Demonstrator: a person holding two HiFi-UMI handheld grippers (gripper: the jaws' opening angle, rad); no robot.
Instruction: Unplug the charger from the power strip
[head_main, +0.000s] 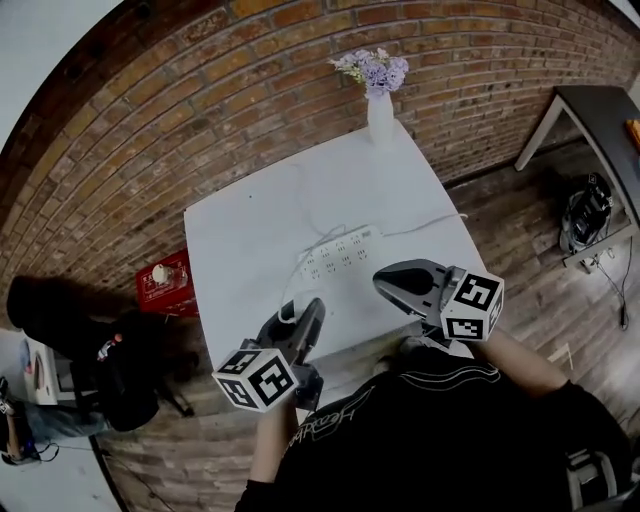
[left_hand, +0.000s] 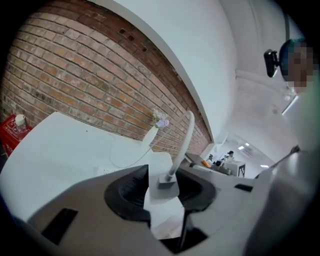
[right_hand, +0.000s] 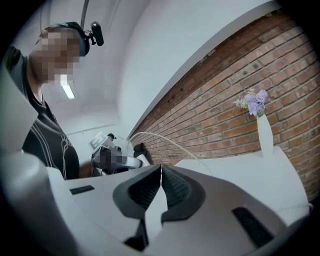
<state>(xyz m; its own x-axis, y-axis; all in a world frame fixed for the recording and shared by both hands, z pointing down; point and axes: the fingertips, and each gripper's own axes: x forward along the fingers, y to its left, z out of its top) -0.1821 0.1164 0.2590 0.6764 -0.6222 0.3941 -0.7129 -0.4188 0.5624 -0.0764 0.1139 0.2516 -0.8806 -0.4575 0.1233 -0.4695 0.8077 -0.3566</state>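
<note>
The white power strip (head_main: 340, 252) lies in the middle of the white table (head_main: 250, 230), its own cord running off to the right. My left gripper (head_main: 296, 316) is lifted above the table's near edge, shut on the white charger (left_hand: 162, 182). The charger's white cable (left_hand: 182, 142) rises out of the block between the pads, and the charger sits clear of the strip. My right gripper (head_main: 385, 284) hovers to the right of the strip, above the table. Its jaws (right_hand: 161, 171) are pressed together with nothing between them.
A white vase of purple flowers (head_main: 380, 110) stands at the table's far edge against the brick wall. A red crate (head_main: 165, 283) sits on the floor to the left. A dark table (head_main: 600, 120) and a bag (head_main: 585, 215) are at the right.
</note>
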